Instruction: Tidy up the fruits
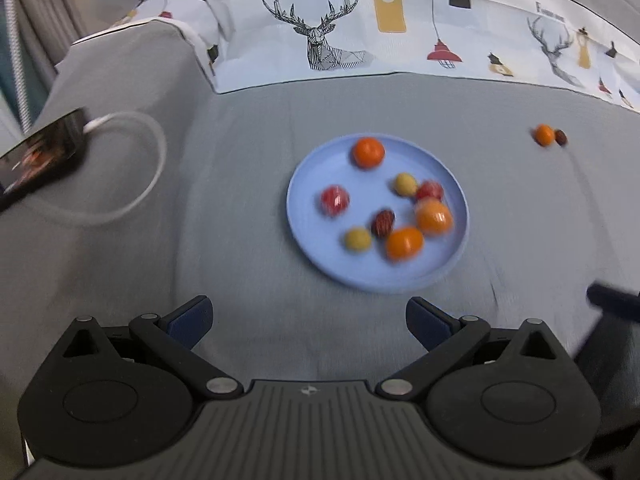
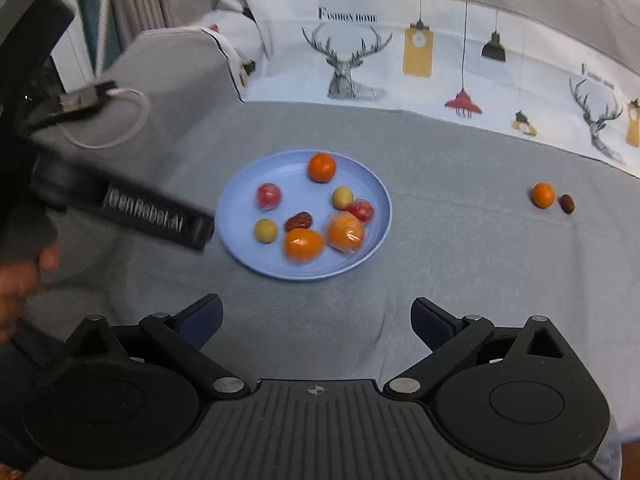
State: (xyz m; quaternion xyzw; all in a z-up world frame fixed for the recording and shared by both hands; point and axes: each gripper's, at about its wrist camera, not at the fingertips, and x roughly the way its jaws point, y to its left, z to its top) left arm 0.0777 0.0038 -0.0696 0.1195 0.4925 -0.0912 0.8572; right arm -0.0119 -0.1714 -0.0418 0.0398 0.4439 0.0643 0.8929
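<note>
left gripper [image 1: 308,318] is standing with jaws spread wide, nothing between the blue pads, hanging above bare grey cloth [image 1: 248,280] on the near side of the plate. right gripper [image 2: 316,320] is likewise spread wide and gripping nothing, also over grey cloth near the plate's front edge.

blue plate [image 1: 304,184] is sitting mid-cloth and holding eight fruits: three oranges, two red fruits, two small yellow ones, one dark red date. top orange [image 1: 368,153] is lying alone by the far rim; the wrapped orange [image 1: 434,216] is touching a red fruit [image 1: 430,191] at the right side. the date [image 1: 383,222] is lying near the centre.

still off the plate, well apart to its right: a small orange [image 2: 543,195] with a second date [image 2: 567,203] just beside it.

phone [image 1: 38,152] with white cable [image 1: 140,168] is resting at far left. deer-print fabric [image 1: 336,28] is lying behind the cloth. frames are blurred.
</note>
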